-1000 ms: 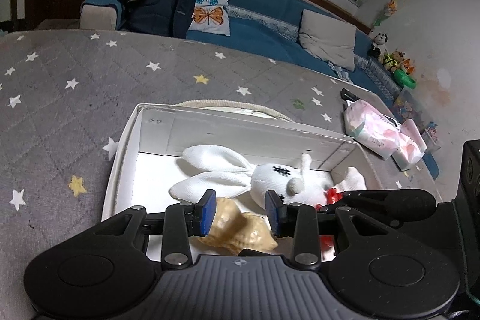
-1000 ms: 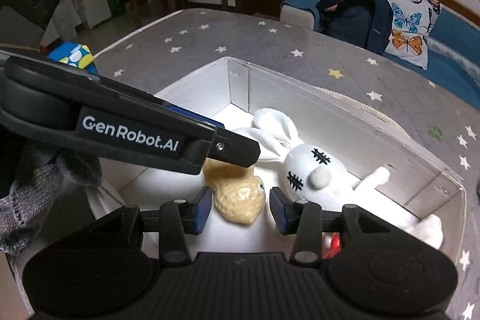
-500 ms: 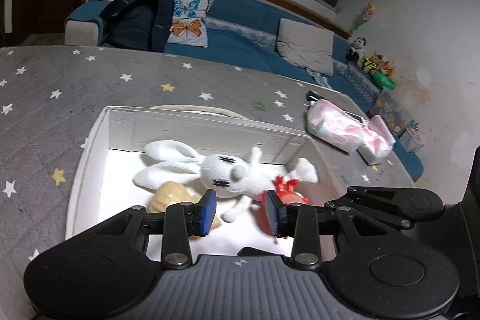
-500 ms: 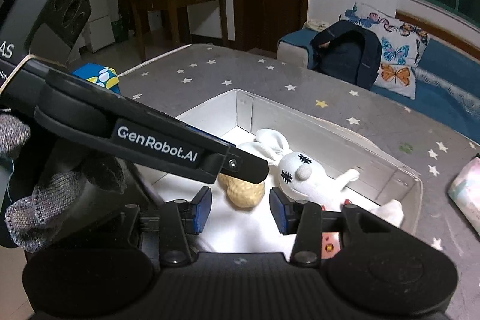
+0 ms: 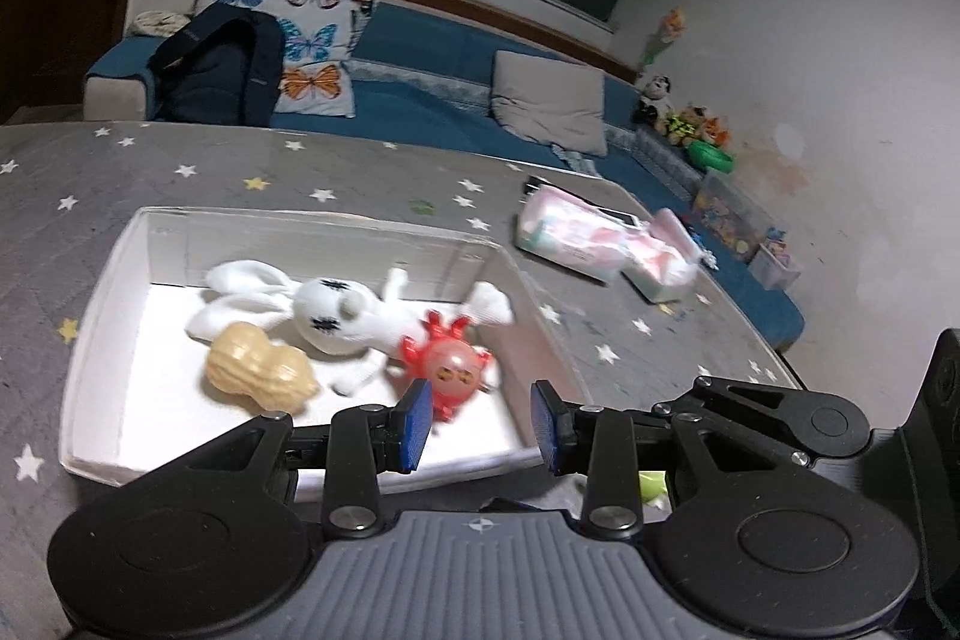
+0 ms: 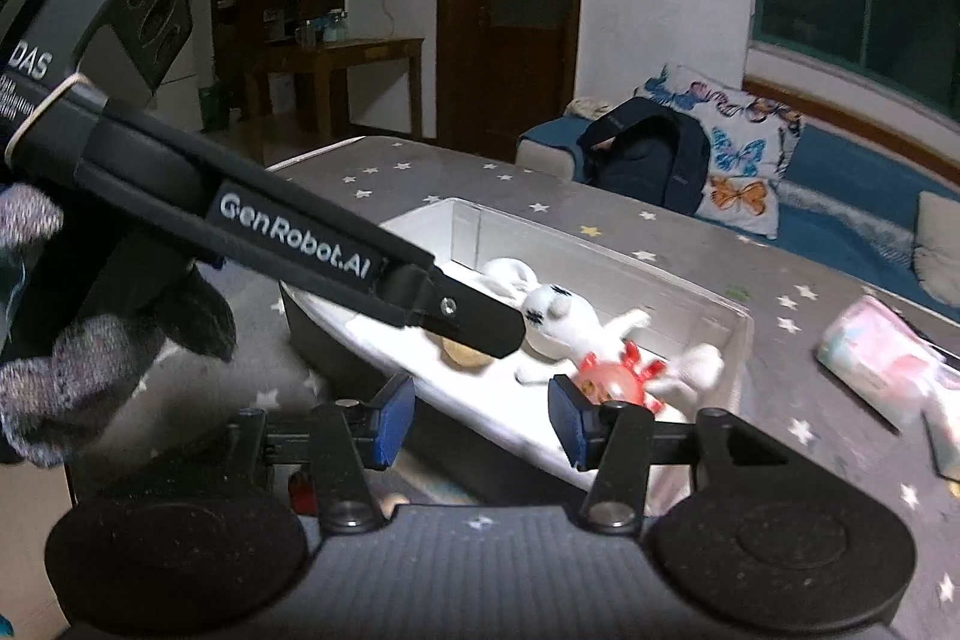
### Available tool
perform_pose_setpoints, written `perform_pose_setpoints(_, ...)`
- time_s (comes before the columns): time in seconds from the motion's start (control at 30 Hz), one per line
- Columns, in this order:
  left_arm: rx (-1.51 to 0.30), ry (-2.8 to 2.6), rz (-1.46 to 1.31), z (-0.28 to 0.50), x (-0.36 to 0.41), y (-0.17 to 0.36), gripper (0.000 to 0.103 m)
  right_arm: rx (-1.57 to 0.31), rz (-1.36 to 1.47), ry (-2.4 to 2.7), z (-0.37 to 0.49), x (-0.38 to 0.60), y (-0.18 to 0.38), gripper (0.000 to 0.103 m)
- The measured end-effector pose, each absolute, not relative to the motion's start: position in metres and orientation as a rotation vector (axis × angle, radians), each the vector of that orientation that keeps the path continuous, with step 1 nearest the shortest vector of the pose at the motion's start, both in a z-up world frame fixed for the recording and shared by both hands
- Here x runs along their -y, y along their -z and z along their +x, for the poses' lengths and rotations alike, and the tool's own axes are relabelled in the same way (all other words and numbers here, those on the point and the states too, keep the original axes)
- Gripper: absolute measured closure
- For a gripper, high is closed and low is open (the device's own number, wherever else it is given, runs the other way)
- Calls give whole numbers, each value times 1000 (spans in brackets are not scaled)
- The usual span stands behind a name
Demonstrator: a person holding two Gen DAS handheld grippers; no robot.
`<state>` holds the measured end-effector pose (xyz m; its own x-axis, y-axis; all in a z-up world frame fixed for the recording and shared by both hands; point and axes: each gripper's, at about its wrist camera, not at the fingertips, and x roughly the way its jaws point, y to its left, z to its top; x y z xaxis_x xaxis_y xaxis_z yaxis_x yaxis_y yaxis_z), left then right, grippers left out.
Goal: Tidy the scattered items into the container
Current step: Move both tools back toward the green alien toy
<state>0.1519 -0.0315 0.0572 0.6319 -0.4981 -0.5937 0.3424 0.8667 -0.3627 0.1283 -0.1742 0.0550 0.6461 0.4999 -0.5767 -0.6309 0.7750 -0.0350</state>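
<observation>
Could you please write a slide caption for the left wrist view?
Open left gripper above white box holding plush rabbit, peanut toy and red crab toy.

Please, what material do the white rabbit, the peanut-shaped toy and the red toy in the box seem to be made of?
White rabbit: likely soft fabric plush; matte, limp ears and limbs, stitched black eyes.
Peanut-shaped toy: probably vinyl or rubber; smooth tan surface with moulded ridges, slight sheen.
Red toy: seemingly hard, glossy plastic; bright highlights, thin stiff legs.
Box: looks like white cardboard, matte, folded walls.
</observation>
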Motion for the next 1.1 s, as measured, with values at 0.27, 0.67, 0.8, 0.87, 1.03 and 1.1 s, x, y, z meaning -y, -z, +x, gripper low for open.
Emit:
perform_pose_setpoints(0.27, -761, 558, -224, 130, 62, -48, 65, -542, -243, -567, 98, 208, -45, 52)
perform_pose_setpoints(0.67, -827, 620, -241, 128, 101, -19, 65, -562, -196, -432, 89, 260, -21, 44)
perform_pose_setpoints(0.8, -841, 623, -253, 132, 108, -12, 65, -577, -187, -406, 94, 269, -14, 44)
perform_pose_setpoints(0.87, -846, 624, -268, 135, 111, -9, 65, -583, -178, -398, 96, 275, -11, 44)
perform_pose_setpoints(1.03, -864, 612, -310, 142, 117, 0, 65, -606, -162, -384, 106, 283, -1, 44)
perform_pose_setpoints(1.1, -870, 606, -321, 144, 120, 3, 65, -617, -161, -382, 111, 285, 4, 44)
